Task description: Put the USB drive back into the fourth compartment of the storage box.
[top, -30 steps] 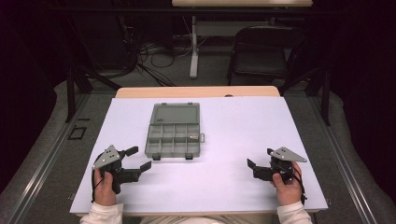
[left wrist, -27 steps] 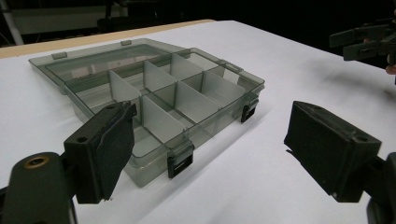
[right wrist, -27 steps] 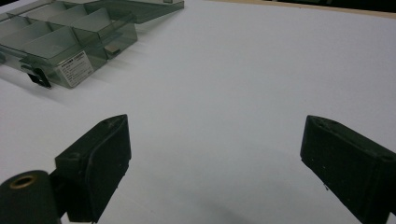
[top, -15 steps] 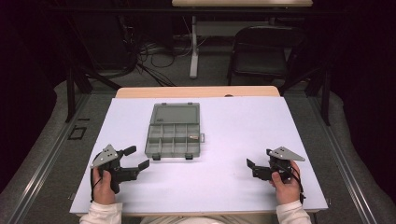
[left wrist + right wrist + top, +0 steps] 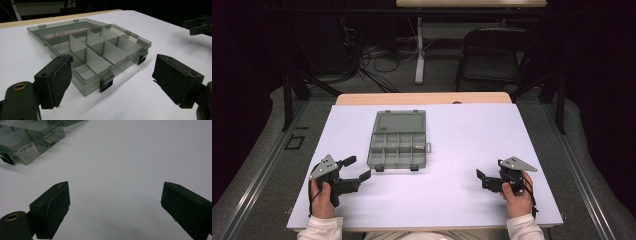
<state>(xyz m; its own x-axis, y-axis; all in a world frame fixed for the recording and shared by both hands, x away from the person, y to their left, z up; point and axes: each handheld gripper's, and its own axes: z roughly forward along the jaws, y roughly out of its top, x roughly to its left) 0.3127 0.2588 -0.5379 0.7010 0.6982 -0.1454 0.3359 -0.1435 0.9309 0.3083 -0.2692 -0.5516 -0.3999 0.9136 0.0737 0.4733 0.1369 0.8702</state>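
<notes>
The one piece of print is a small white label (image 5: 26,152) stuck on the outer side wall of the grey translucent compartment box (image 5: 30,135), seen in the right gripper view near that box's corner. It carries several lines of dark print, but the letters are too small and blurred to read. No other text, brand, number or sign is legible.

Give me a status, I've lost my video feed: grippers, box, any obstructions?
Left gripper open, right gripper open, both empty. Compartment box lid open, mid-table, untouched. Nothing between grippers and box.
</notes>
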